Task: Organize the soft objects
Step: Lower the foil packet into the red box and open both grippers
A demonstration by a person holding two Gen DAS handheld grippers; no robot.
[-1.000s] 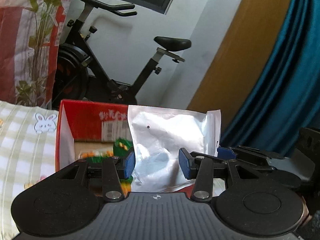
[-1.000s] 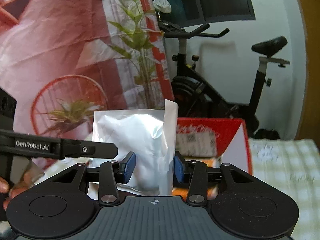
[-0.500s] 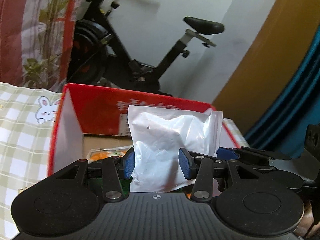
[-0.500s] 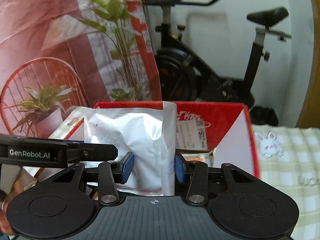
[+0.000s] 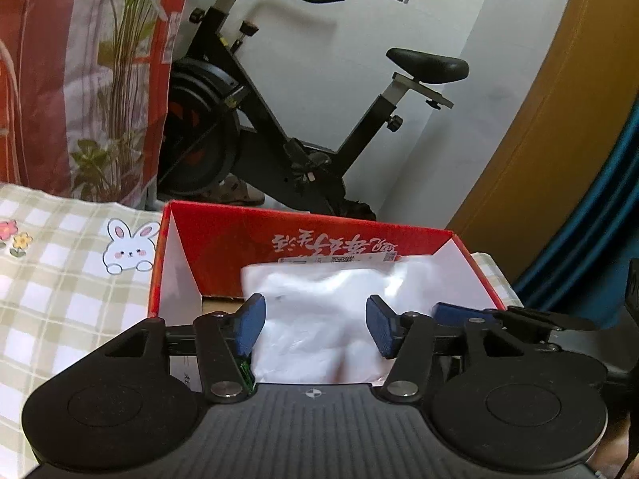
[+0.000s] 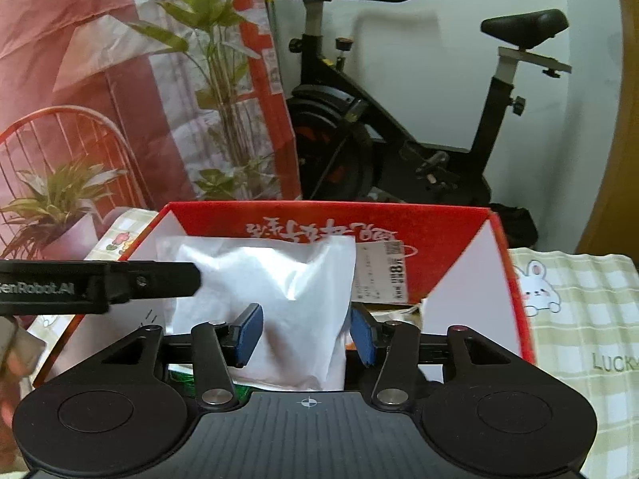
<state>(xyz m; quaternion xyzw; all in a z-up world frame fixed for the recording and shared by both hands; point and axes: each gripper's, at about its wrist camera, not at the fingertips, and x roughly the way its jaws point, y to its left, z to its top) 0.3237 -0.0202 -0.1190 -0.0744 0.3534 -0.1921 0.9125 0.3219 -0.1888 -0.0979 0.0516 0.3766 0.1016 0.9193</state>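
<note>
A white plastic pouch (image 5: 319, 331) lies inside an open red cardboard box (image 5: 279, 235), leaning toward the box's back wall. My left gripper (image 5: 315, 325) is at the box's near edge with its blue pads spread on either side of the pouch, open. In the right wrist view the pouch (image 6: 275, 279) sits between the pads of my right gripper (image 6: 305, 333), which is open too, over the same box (image 6: 419, 219). The left gripper's black finger (image 6: 120, 283) reaches across the pouch from the left.
The box stands on a checked cloth with rabbit prints (image 5: 80, 279). Green and orange items lie under the pouch in the box (image 6: 183, 375). An exercise bike (image 5: 279, 127), a printed curtain (image 5: 60, 80) and a teal curtain (image 5: 607, 219) stand behind.
Both grippers came down with the pouch into the red box. The pouch went from upright to slumped inside the box, and both pairs of pads have opened wider off it.
</note>
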